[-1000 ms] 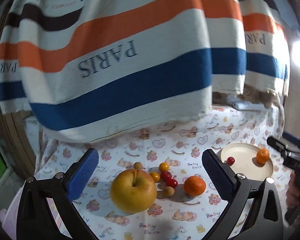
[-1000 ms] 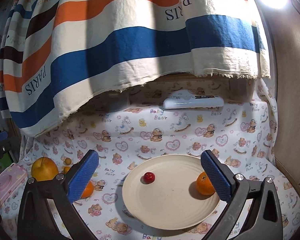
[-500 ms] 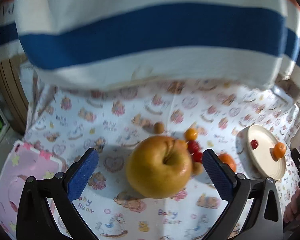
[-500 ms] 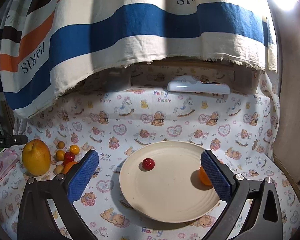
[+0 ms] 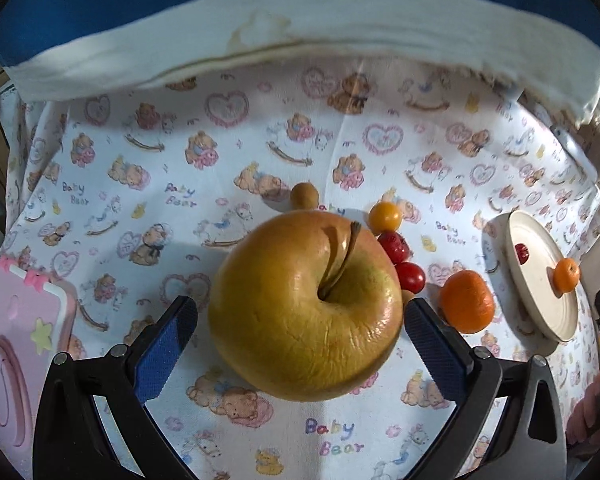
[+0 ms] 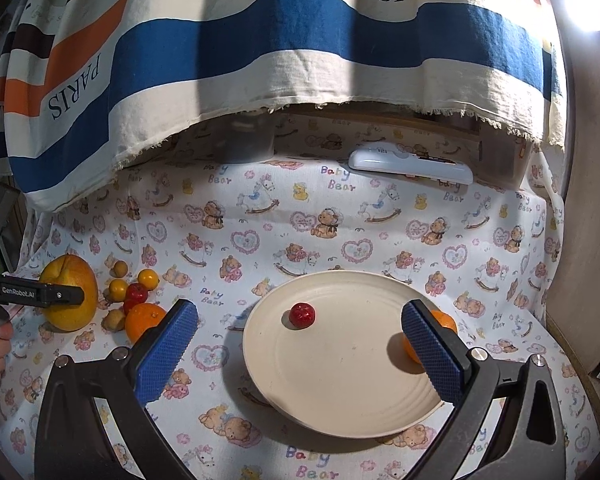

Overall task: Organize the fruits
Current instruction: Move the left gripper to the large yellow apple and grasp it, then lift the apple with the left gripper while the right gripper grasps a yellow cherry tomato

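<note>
Left tool (image 5: 300, 320) is now sitting much closer than a second ago: the big yellow apple (image 5: 305, 307), earlier ahead of the tips, is filling the gap between the released pads, a sliver of space showing either side. Reads as the grasp step about to begin.

Apple is resting on the desk (image 5: 260, 152), stem tilting up and away toward the right; it is nearly round, no real long axis.

Right tool (image 6: 300, 344) is hanging released over the plate (image 6: 340, 380), which is holding a small red fruit (image 6: 302, 315) and an orange (image 6: 446, 322).
</note>
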The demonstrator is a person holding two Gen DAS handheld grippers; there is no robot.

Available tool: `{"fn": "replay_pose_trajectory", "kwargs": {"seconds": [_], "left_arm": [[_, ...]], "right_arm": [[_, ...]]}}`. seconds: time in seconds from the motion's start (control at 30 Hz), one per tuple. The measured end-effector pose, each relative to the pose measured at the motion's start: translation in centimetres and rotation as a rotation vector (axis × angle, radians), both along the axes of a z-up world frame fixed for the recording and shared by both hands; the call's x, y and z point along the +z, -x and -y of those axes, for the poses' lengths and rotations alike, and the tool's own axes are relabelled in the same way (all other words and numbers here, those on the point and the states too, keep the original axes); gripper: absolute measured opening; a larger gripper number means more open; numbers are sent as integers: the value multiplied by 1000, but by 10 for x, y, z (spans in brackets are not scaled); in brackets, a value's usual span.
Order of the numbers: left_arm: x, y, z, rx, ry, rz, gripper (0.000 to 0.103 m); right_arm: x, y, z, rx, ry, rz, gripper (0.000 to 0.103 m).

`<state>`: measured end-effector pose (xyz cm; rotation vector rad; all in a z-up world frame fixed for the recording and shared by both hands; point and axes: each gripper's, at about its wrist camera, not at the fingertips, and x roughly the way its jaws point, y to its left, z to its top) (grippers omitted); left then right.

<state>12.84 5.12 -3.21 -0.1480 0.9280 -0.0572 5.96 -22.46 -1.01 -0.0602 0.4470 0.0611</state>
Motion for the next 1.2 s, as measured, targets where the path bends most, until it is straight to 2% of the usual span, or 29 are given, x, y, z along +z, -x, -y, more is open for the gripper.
{"fn": "replay_pose_trajectory", "kwargs": {"seconds": [0.57, 0.77, 1.03, 1.13, 1.2], "left_arm": [[-19, -9, 4, 3, -22, -12, 103], [-19, -10, 5, 9, -17, -8, 90], [-18, -8, 4, 19, -28, 6, 89], [-15, -4, 7, 44, -88, 21, 89], [-6, 1, 6, 47, -85, 51, 89]], "right_arm": [[-3, -3, 0, -7, 2, -24, 103], [-3, -4, 0, -6, 2, -30, 103], [-5, -6, -1, -6, 8, -41, 103], [-5, -6, -1, -4, 7, -43, 103], [-5, -6, -2, 1, 5, -47, 103]]}}
